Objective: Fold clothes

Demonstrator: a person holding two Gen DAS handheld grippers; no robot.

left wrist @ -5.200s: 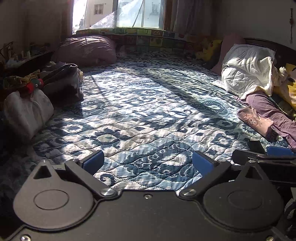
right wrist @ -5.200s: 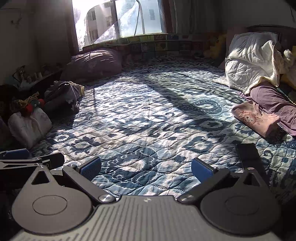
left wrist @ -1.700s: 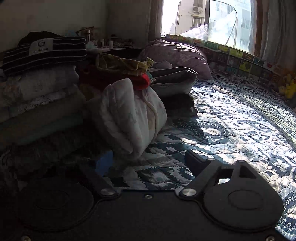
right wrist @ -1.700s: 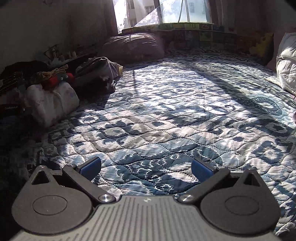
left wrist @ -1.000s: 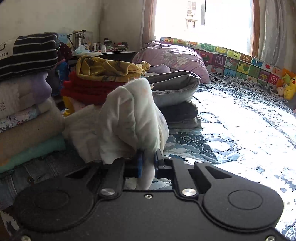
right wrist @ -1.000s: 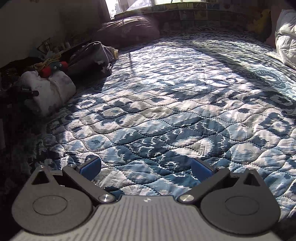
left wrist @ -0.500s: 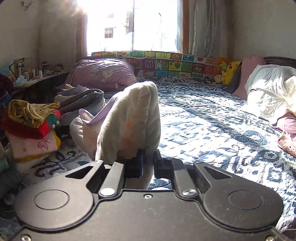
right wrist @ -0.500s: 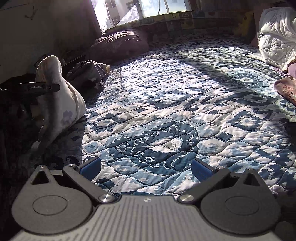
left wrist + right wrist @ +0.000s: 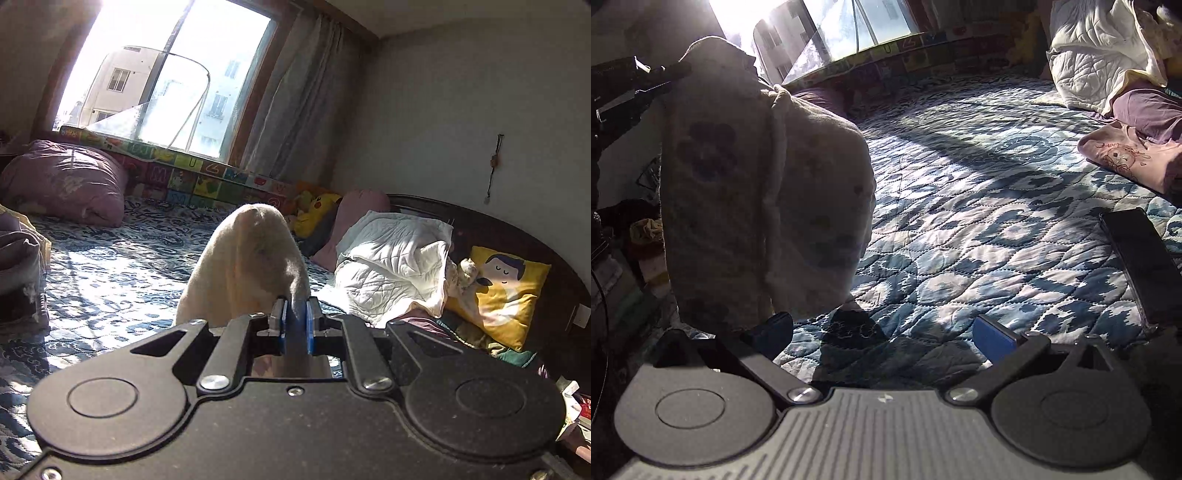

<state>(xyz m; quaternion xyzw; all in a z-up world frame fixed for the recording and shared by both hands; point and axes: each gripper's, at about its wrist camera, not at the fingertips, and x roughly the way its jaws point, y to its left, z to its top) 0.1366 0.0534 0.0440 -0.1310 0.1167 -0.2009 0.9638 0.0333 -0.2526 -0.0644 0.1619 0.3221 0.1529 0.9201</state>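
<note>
Your left gripper [image 9: 294, 318] is clamped tight on a fold of the cream garment [image 9: 246, 264], which rises in a hump at frame centre in the left wrist view, lifted above the blue patterned quilt [image 9: 110, 266]. In the right wrist view the same garment [image 9: 757, 192] hangs at the left of frame, its lower edge just above your right gripper [image 9: 886, 334], whose jaws stand wide with nothing between them. A white duvet [image 9: 391, 266] sits at centre right of the left view, and a black flat device [image 9: 1141, 258] lies on the quilt at the right edge of the right view.
</note>
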